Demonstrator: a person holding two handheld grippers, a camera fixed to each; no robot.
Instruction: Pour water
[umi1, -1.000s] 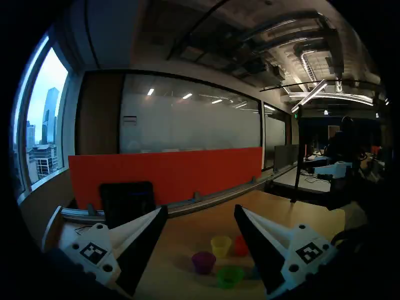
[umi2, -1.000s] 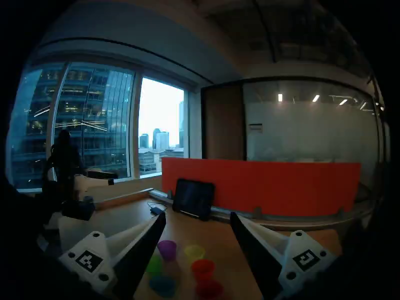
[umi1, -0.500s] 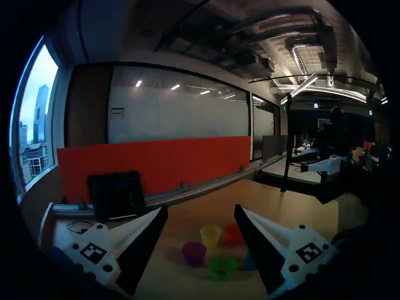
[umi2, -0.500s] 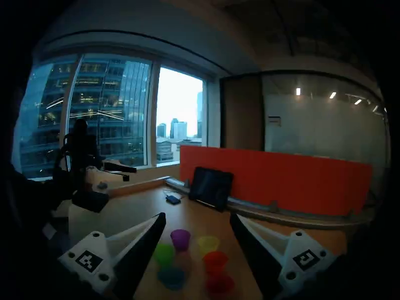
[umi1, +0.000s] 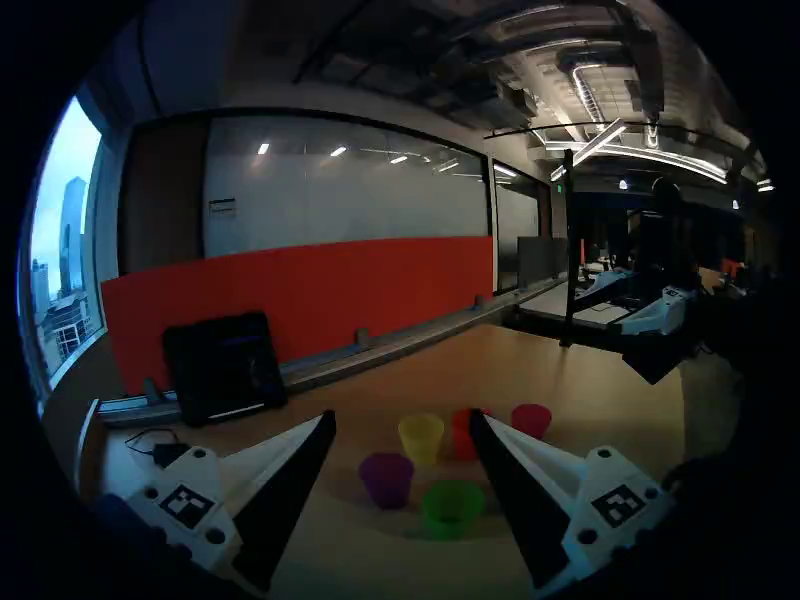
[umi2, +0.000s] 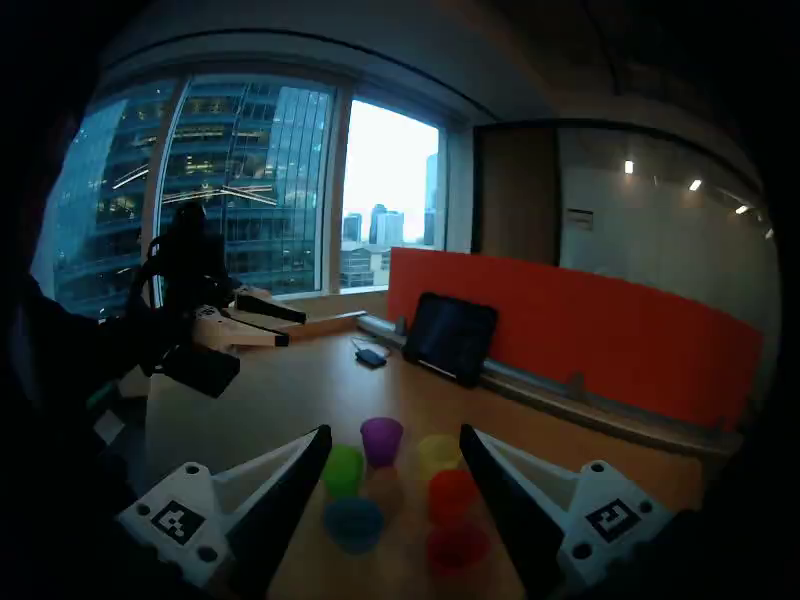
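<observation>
Cups (umi1: 386, 480) ahead of spread left tongs (umi1: 400, 414)

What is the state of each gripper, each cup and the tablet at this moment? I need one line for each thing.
left gripper: open, holding nothing
right gripper: open, holding nothing
purple cup: upright
yellow cup: upright
green cup: upright
blue cup: upright
tablet: standing tilted back, screen dark
</observation>
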